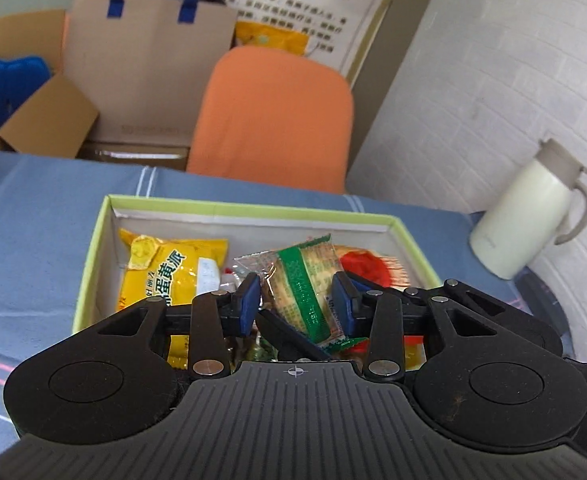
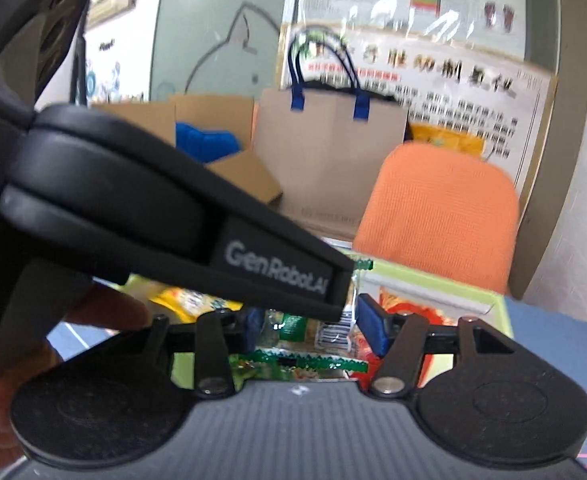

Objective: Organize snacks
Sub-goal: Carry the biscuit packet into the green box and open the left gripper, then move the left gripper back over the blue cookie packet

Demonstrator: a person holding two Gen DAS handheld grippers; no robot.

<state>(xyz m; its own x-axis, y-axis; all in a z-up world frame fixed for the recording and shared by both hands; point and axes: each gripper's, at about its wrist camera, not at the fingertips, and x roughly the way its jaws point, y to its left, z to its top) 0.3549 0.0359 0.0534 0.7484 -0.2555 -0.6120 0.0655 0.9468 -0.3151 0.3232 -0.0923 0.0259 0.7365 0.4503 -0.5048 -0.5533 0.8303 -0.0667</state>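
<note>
While L cam shows left gripper (image 1: 297, 302) pinching green pkt (image 1: 305, 280), right gripper (image 2: 311, 322) state unclear.

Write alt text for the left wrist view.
The left gripper holds a green-striped cracker packet between its blue pads above an open green-rimmed box of snacks, including a yellow packet. The box sits on a blue tablecloth, with an orange chair behind.

2 wrist views, close over snack box (image 1: 93, 240) (shared), facing chair (image 1: 273, 120)
</note>
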